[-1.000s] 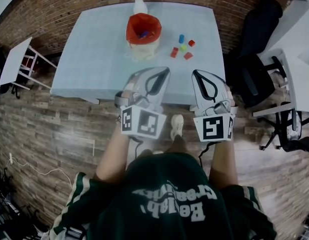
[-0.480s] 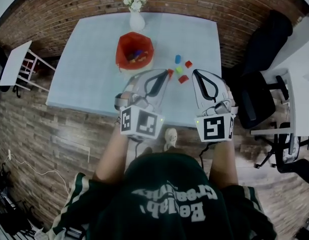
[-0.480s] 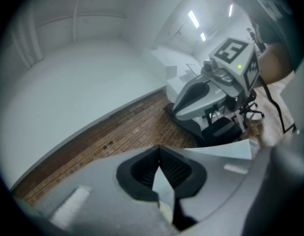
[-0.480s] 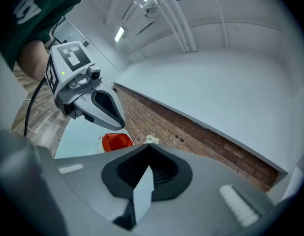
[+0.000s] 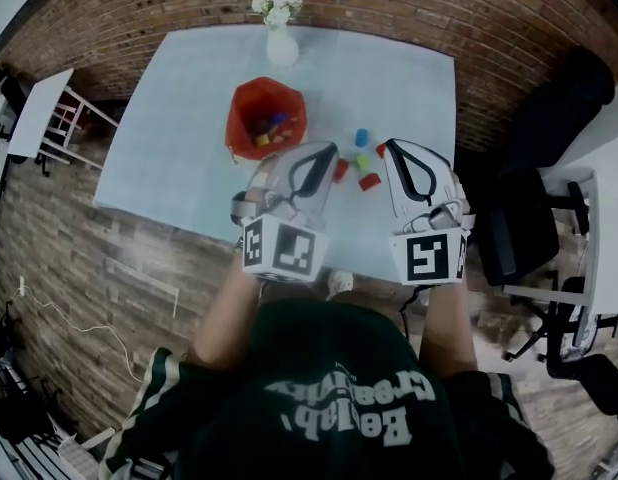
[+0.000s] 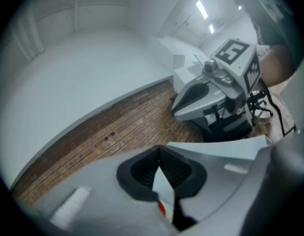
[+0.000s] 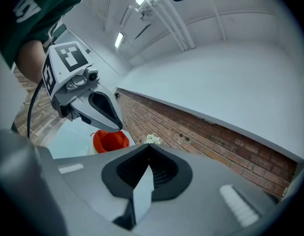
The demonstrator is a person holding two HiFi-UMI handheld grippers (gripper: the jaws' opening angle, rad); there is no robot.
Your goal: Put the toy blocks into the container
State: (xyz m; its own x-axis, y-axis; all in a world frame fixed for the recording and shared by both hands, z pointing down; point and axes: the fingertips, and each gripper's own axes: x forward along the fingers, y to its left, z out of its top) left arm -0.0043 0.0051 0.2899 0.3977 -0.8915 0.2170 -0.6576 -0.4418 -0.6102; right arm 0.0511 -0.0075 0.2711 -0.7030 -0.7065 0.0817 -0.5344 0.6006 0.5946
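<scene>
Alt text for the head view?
Seen from above, a person holds a left tool and right tool toward a pale blue table. On it sit a red container with blocks inside, a few loose blocks, and a vase of white flowers.

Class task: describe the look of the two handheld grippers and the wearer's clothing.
The left gripper and right gripper are smooth grey tapering shells with dark loop-shaped openings, black ribbed fingers, and a rear cube bearing black-and-white square markers. A black cable hangs below. The person wears a dark green top with white lettering and white-striped sleeves.
</scene>
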